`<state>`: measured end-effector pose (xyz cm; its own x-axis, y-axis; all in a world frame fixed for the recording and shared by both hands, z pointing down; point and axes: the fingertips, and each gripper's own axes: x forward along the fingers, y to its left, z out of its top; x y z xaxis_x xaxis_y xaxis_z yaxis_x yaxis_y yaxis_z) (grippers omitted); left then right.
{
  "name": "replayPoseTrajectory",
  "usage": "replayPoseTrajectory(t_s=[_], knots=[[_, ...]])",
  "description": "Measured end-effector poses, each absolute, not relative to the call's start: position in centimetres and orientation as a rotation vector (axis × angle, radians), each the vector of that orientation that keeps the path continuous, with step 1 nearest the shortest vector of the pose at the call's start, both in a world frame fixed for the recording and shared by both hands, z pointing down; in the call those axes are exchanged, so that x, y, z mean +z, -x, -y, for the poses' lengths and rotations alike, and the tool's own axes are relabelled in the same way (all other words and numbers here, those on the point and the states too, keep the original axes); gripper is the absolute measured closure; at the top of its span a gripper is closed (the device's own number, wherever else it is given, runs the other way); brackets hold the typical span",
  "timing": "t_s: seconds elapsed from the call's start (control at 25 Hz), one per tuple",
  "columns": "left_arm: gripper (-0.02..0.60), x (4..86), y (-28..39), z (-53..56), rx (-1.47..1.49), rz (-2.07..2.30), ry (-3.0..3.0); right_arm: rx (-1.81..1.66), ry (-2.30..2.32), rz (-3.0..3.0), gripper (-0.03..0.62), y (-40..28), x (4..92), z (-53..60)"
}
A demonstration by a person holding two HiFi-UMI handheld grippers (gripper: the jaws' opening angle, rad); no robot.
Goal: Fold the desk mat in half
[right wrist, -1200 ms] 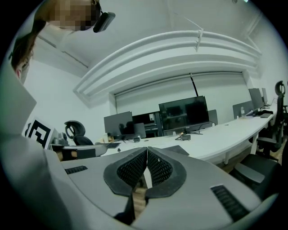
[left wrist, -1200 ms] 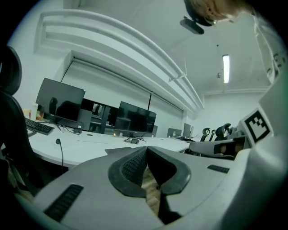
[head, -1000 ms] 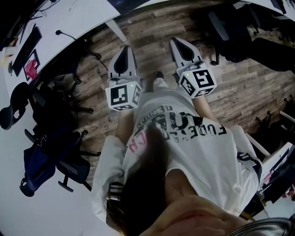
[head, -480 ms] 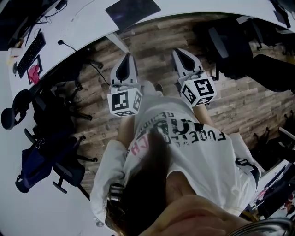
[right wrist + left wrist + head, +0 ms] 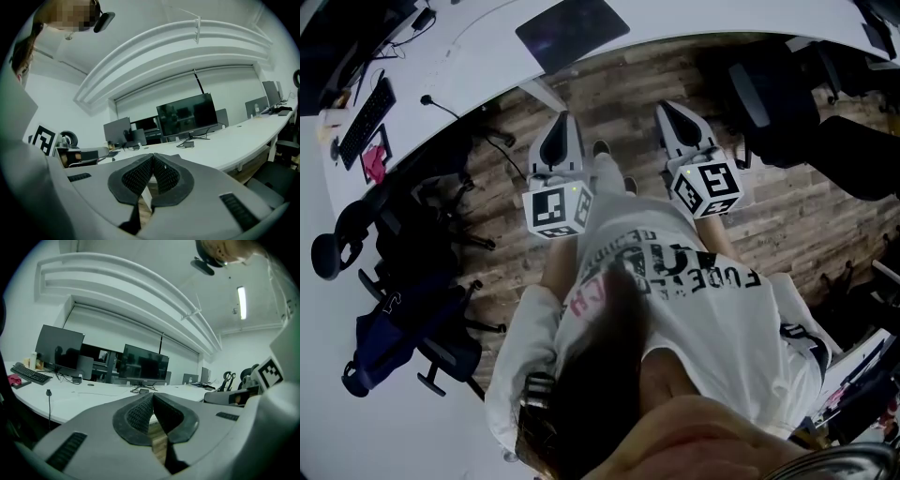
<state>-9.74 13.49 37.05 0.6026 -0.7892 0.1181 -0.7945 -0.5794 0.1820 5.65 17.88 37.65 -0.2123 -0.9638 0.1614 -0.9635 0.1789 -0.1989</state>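
Overhead, the left gripper (image 5: 562, 120) and right gripper (image 5: 670, 108) are hanging out front, the desk mat (image 5: 572, 28) lying on the desk (image 5: 487, 52) ahead of both. Left gripper view: jaws sitting together, empty. Right gripper view: likewise.

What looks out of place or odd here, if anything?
Nothing stands out. The desk mat lies flat, unfolded, on the white desk; the left gripper and right gripper are shut, empty, over the wooden floor.
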Motion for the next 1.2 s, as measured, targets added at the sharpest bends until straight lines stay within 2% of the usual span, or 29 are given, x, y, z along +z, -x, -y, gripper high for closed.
replayPoseTrajectory(t_s=[0.64, 1.2], knots=[[0.577, 35.1, 11.0, -1.5, -0.027, 1.292, -2.64, -0.355, 1.956, -2.416, 0.594, -3.9, 35.2, -5.7], [0.577, 36.0, 12.8, 1.8, -0.024, 1.312, -2.606, -0.377, 1.927, -2.465, 0.594, -2.0, 35.6, -1.8]])
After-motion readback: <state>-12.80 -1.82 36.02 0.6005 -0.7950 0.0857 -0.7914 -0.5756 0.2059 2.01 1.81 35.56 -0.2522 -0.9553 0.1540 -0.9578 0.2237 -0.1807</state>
